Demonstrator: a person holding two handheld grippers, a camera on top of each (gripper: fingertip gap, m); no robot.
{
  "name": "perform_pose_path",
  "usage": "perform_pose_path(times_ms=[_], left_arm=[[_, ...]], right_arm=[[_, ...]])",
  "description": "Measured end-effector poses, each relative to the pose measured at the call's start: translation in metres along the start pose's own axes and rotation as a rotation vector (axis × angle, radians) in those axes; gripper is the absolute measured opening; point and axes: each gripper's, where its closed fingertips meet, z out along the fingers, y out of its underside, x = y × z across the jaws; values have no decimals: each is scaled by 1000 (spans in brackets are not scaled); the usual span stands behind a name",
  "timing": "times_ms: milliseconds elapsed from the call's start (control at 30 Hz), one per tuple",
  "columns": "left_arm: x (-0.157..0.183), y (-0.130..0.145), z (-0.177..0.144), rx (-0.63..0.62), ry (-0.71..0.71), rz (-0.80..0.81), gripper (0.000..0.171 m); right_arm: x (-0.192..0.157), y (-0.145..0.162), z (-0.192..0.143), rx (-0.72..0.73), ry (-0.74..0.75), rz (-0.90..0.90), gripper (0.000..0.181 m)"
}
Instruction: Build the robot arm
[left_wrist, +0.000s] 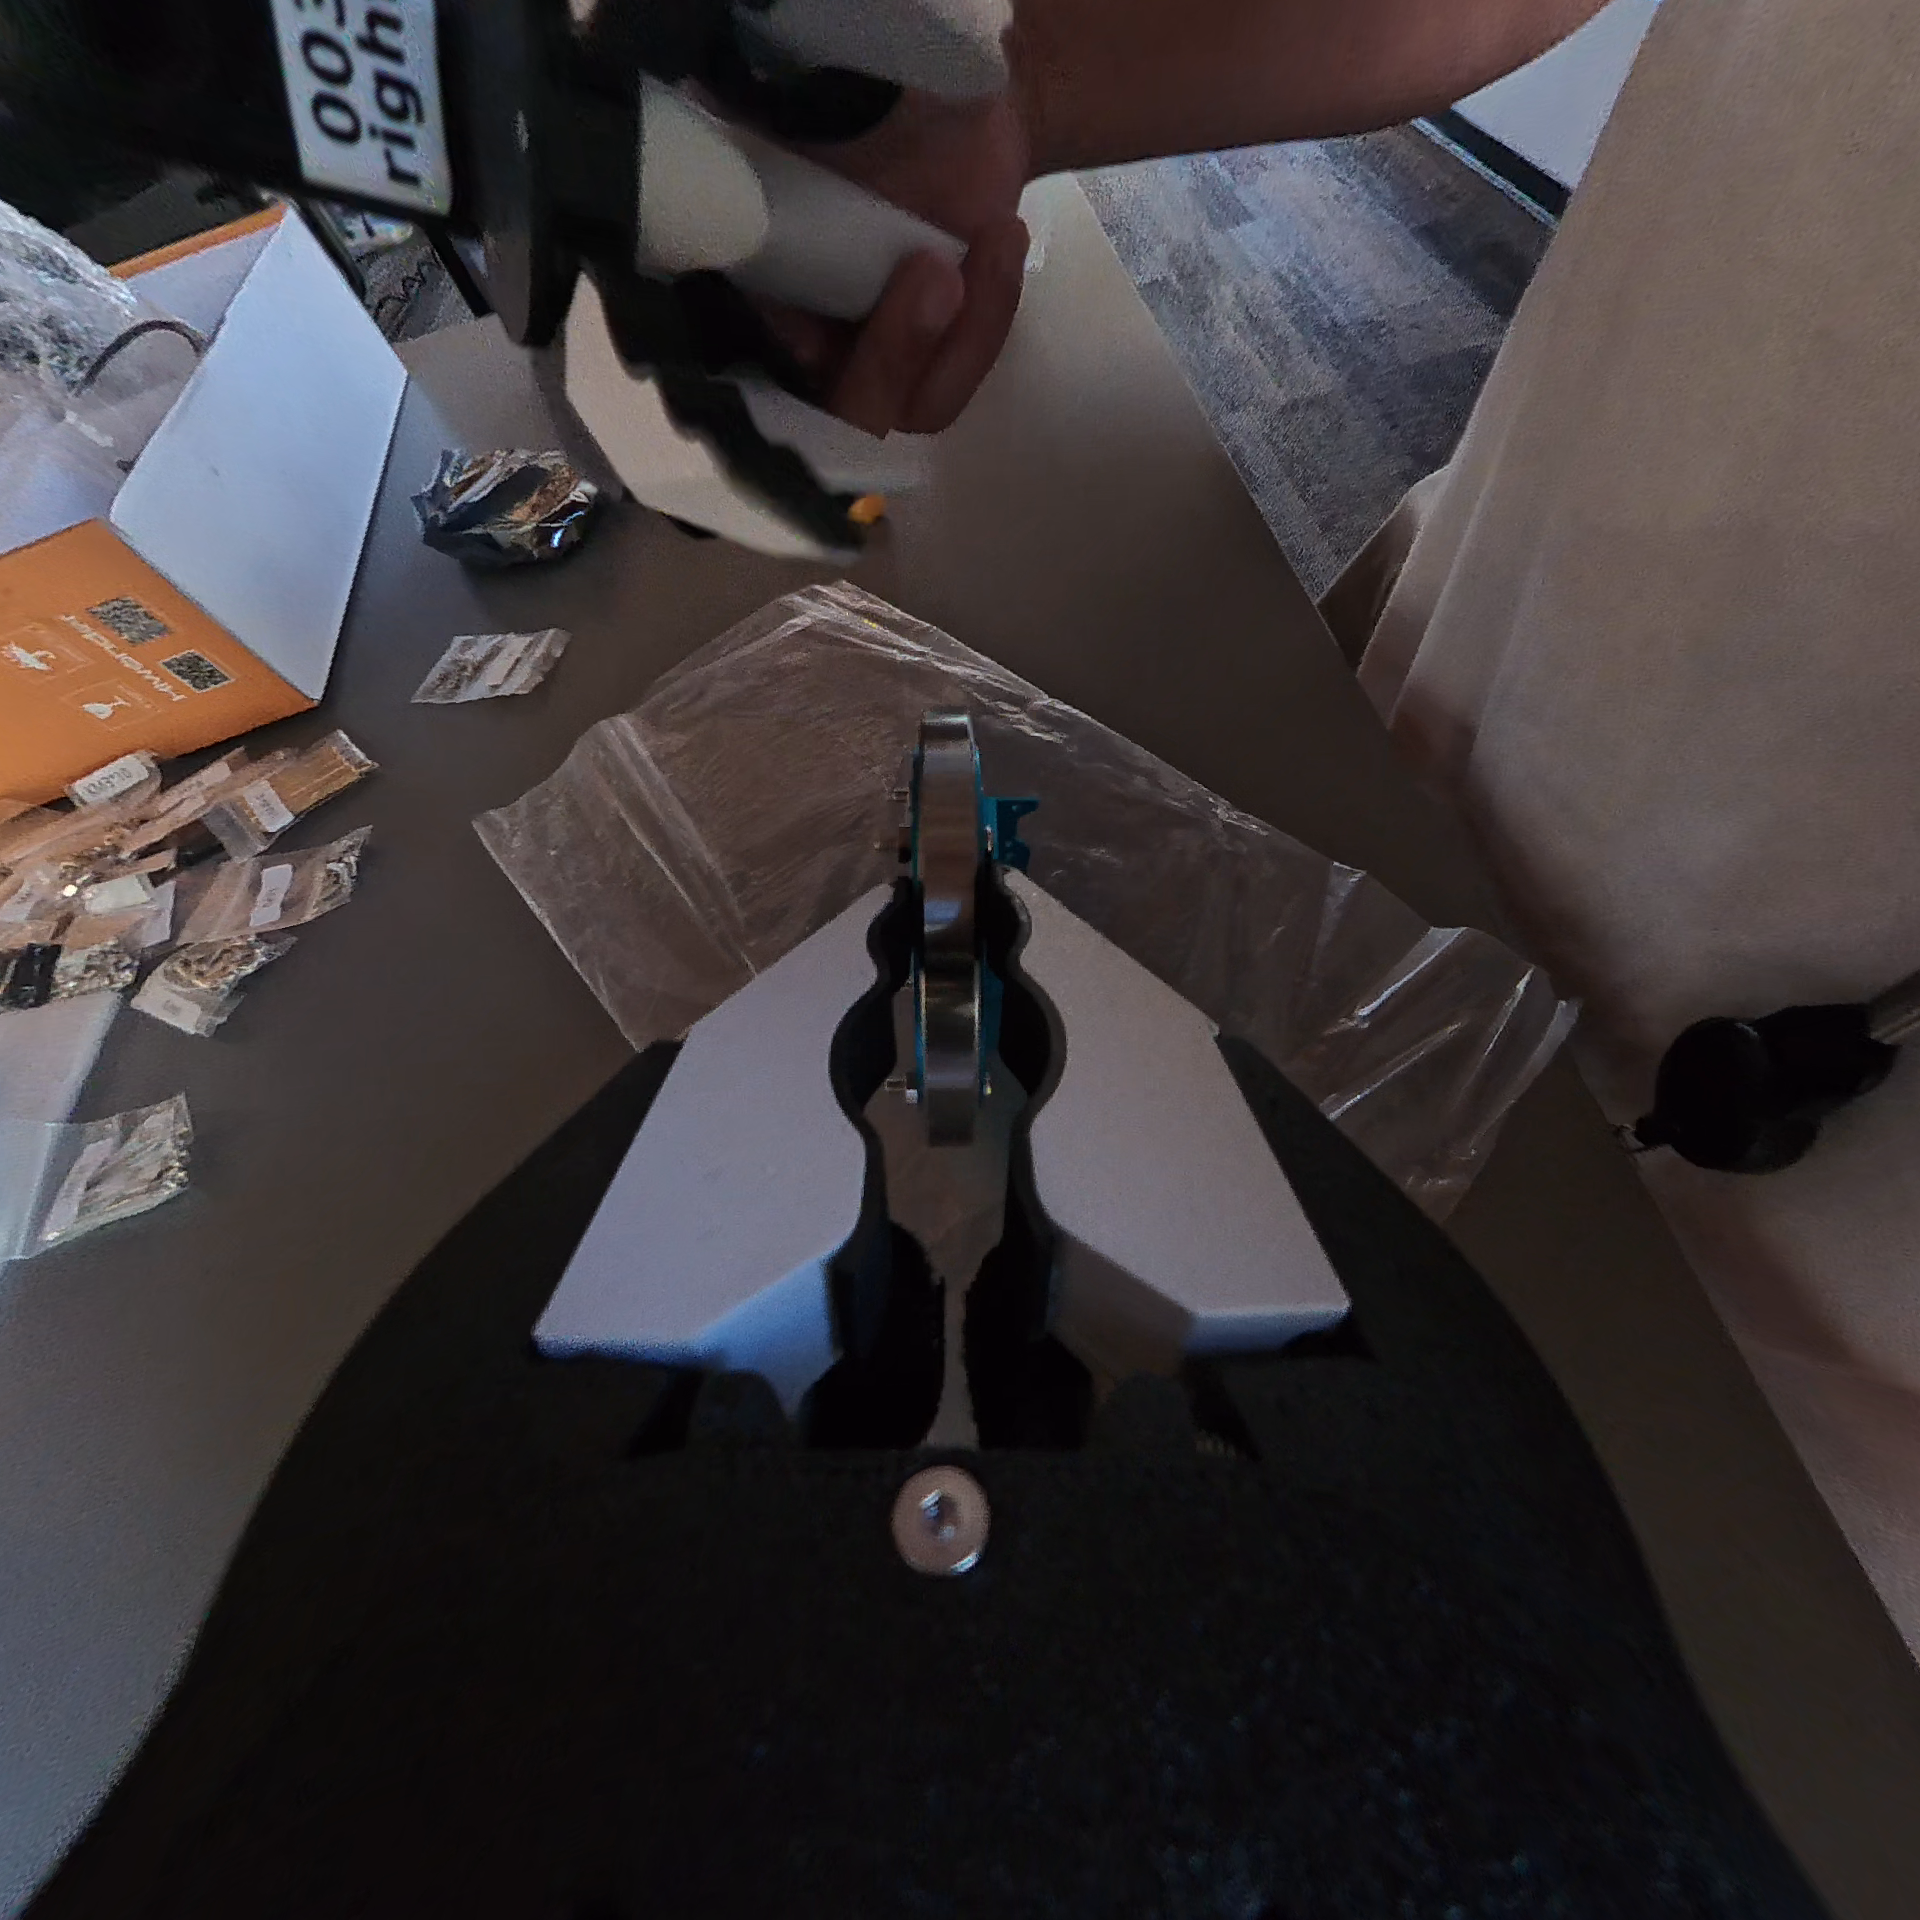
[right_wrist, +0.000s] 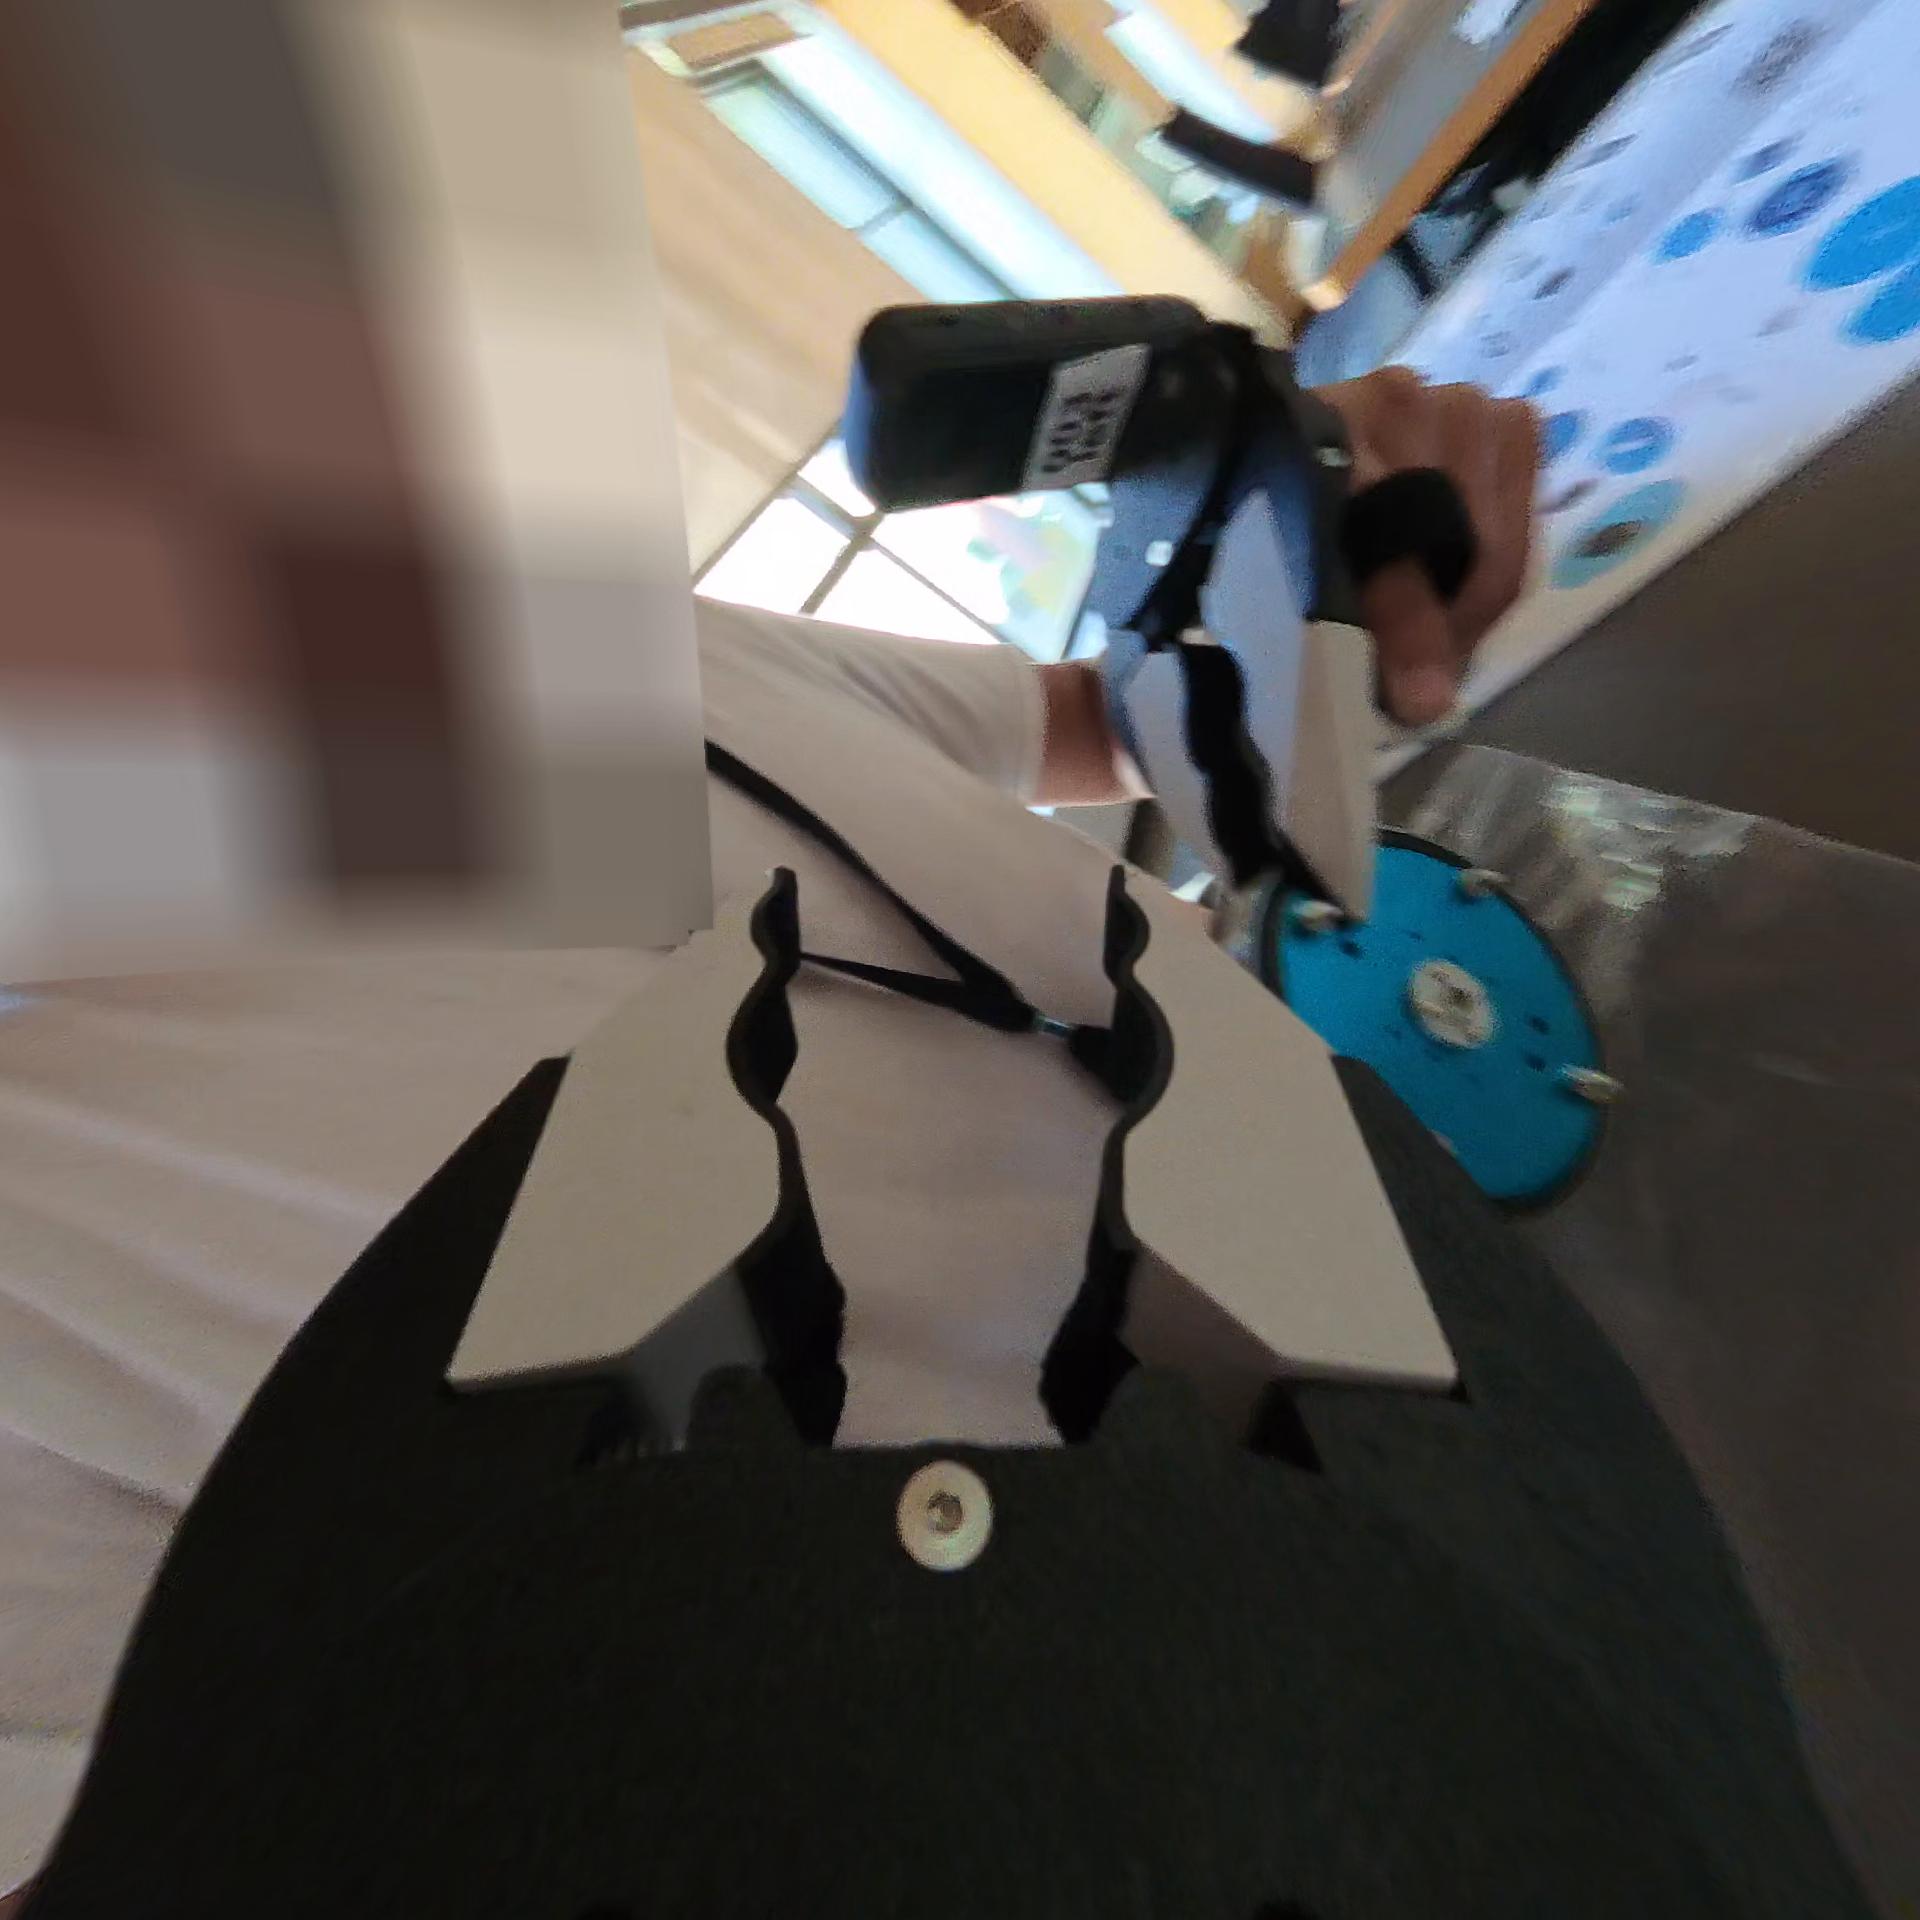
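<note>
Between my left fingers (left_wrist: 948, 935) sits a blue-and-silver disc (left_wrist: 948, 914), pinched edge-on so that the left wrist view gives only its thin metal rim. Under the disc a clear plastic bag (left_wrist: 727, 790) lies flat on the grey worktop (left_wrist: 1091, 540). Beyond the bag my right gripper (left_wrist: 831, 520) hangs in my hand (left_wrist: 935, 343), with a white label on its black body; I leave its printing unread. Left of the bag are small packets of hardware (left_wrist: 187, 883), an open orange-and-white box (left_wrist: 187, 582) printed with square codes, and a crumpled foil wrapper (left_wrist: 509, 504).

From the right wrist view the disc (right_wrist: 1434, 1018) turns its broad blue face, with a pale hub at its centre and small studs near the rim, none of which the left view shows. My left gripper (right_wrist: 1288, 873) clamps its upper edge there. Nearer that camera, my right fingers (right_wrist: 945, 935) stand spread apart with nothing between them, a pale shirt and a black cord (right_wrist: 894, 966) behind.
</note>
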Motion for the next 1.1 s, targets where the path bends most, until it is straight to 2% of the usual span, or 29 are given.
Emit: perform_pose_path(times_ms=[33,133,200,300,433,567,867,967,1100], left_arm=[[-1,1,-1,1,-1,-12,13],[-6,2,-2,8,3,-54,13],[-8,3,-3,18,10,-91,13],[-11,4,-4,31,20,-131,13],[-11,4,-4,48,33,-156,13],[-11,3,-2,48,35,-176,13],[-9,12,-8,21,12,-187,14],[-10,11,-7,0,9,-155,12],[-7,8,-5,-34,-4,-114,12]], right_arm=[[14,6,-5,-30,105,-44,59],[66,33,-24,-179,450,-336,54],[74,37,-22,-159,494,-509,49],[68,26,-12,-15,498,-677,36],[79,20,-13,11,599,-747,19],[84,24,-8,-17,637,-772,13],[83,26,-8,-46,666,-794,12],[83,25,-10,-19,667,-776,13],[82,25,-7,-55,721,-777,15]])
